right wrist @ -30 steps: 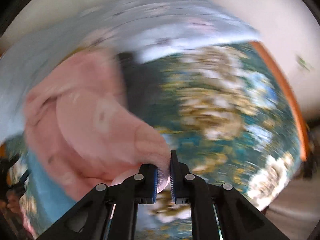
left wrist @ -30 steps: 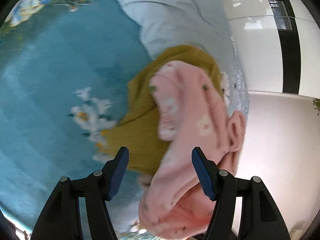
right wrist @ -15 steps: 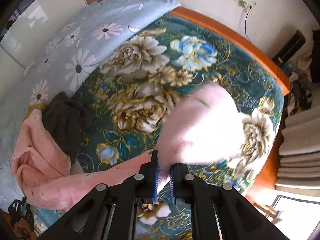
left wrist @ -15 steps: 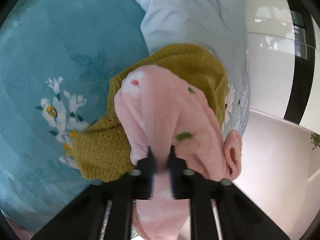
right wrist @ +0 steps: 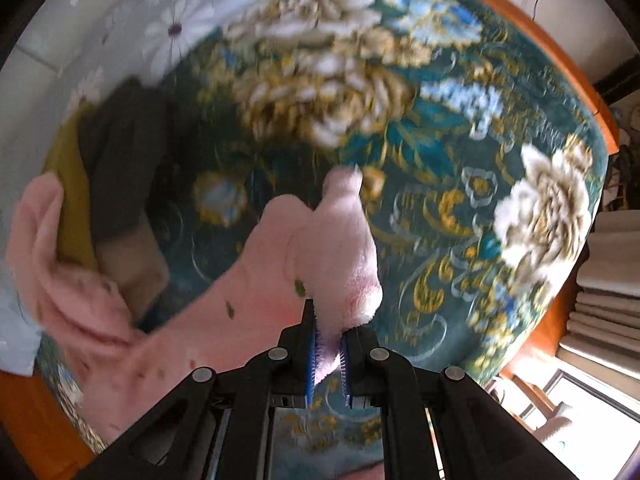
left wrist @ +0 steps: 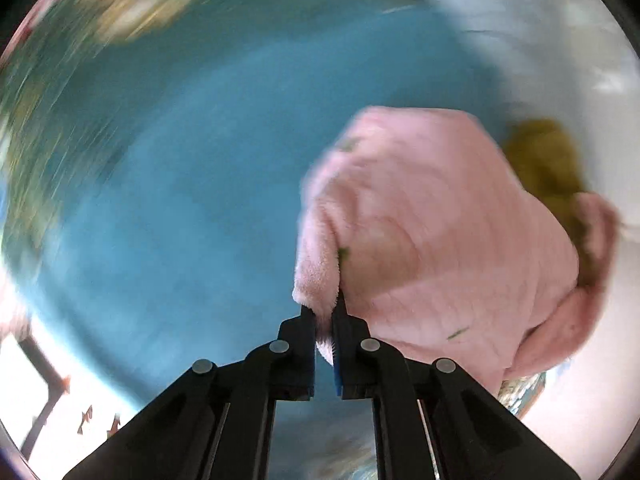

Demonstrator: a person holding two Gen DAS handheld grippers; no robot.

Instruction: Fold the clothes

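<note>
Left tool point(left wrist: 324, 316): its jaws are pressed together on an edge of the pink fleece garment point(left wrist: 432, 240); a fold of the cloth stands up between the tips, lower centre of the left wrist view.
Right tool point(right wrist: 329, 326): its jaws are clamped on another end of the pink fleece garment point(right wrist: 336, 248); a rounded lump of cloth bulges above the blue pads point(right wrist: 311, 356), lower centre of the right wrist view.
Pink fleece garment: in the left wrist view it fills the right half of the frame, raised off the bed. In the right wrist view it runs from the jaws down to the lower left and up the left edge, where it lies bunched against the other clothes. Small green specks dot the fabric.
Mustard knit garment point(left wrist: 548, 176): right of the frame in the left wrist view, partly behind the pink cloth; a strip of it shows at the left of the right wrist view, between the pink cloth and the dark one.
Dark garment point(right wrist: 120, 160): left of the right wrist view, just beside the mustard strip.
Floral bedspread point(right wrist: 400, 120): teal with cream, gold and blue flowers, across the centre and right of the right wrist view.
Pale daisy-print quilt point(right wrist: 120, 28): upper left of the right wrist view.
Sharpness: the left wrist view is heavily blurred; the bed surface there reads only as blue.
</note>
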